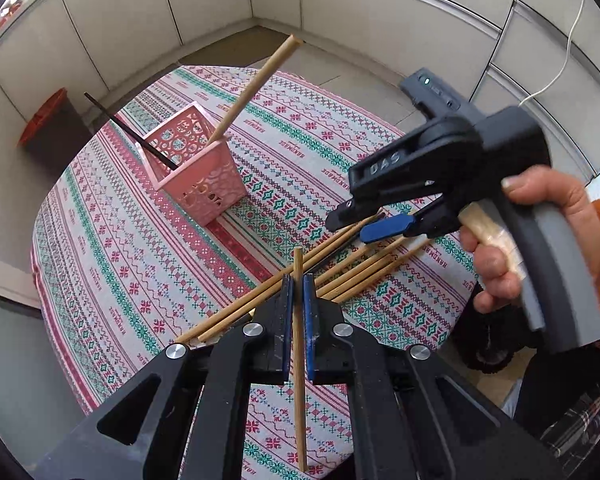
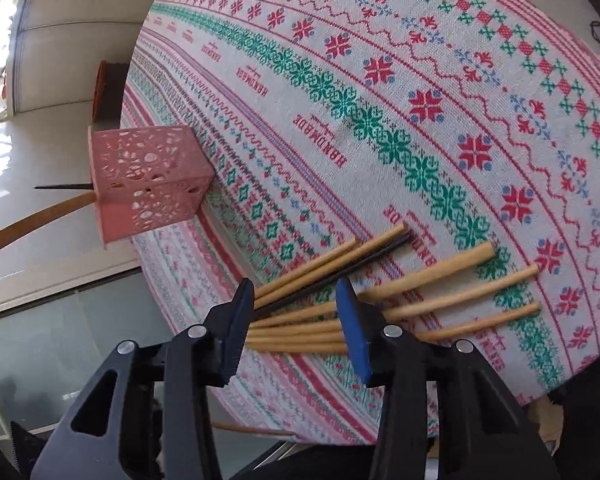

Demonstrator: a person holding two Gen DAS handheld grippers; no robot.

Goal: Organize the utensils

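My left tongs (image 1: pixel 298 312) are squeezed tight on one wooden chopstick (image 1: pixel 299 380), held up above the tabletop (image 1: pixel 112 280). My right tongs (image 2: pixel 296 328) are wide apart, low over the pile of chopsticks (image 2: pixel 452 292) on the near right part of the cloth. They are not holding anything.

The pink basket (image 1: pixel 198 172) stands far and to the left, well apart from the pile. Two sticks already lean inside it: a wooden one (image 1: pixel 256 88) and a thin black one (image 1: pixel 128 130).

So I think the job is only just started. Two sticks are put away, one is in my left tongs on its way, and a bunch of wooden ones plus one black chopstick (image 2: pixel 340 280) lie waiting. I cannot count them all, because my tongs cover some.
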